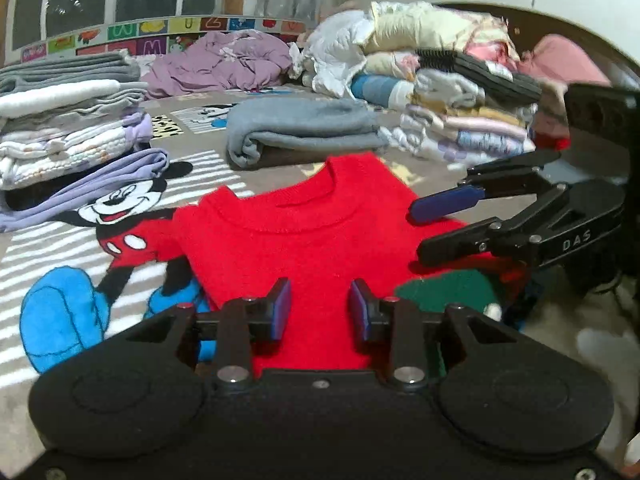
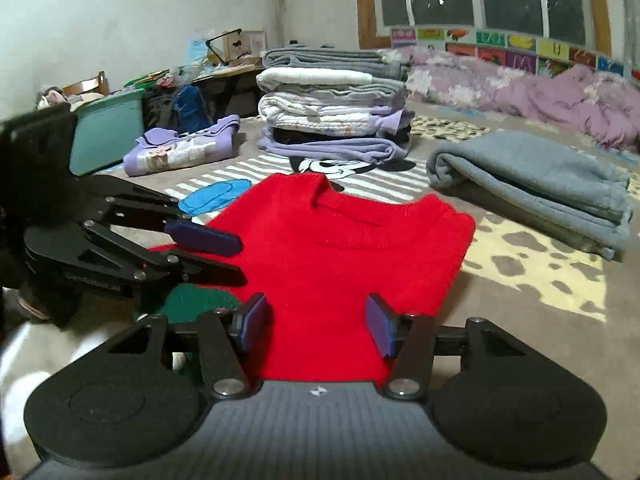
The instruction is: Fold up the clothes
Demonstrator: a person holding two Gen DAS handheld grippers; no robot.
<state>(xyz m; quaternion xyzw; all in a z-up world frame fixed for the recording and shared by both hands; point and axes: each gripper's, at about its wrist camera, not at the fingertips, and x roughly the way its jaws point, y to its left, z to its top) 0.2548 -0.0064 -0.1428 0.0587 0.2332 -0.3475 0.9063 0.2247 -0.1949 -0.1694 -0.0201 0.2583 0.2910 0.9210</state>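
Red knitted sweater (image 1: 316,236) lies partly folded on my near side of the cartoon-print blanket (image 1: 80,248), folded stacks beyond it, while my left gripper (image 1: 320,308) and right gripper (image 2: 316,324) hover spread, holding nothing, so I judge its final folds remain.

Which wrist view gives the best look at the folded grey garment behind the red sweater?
The right wrist view: the folded grey garment is near and its stacked layers show along the side. The left wrist view shows it farther off, mostly its rolled end.
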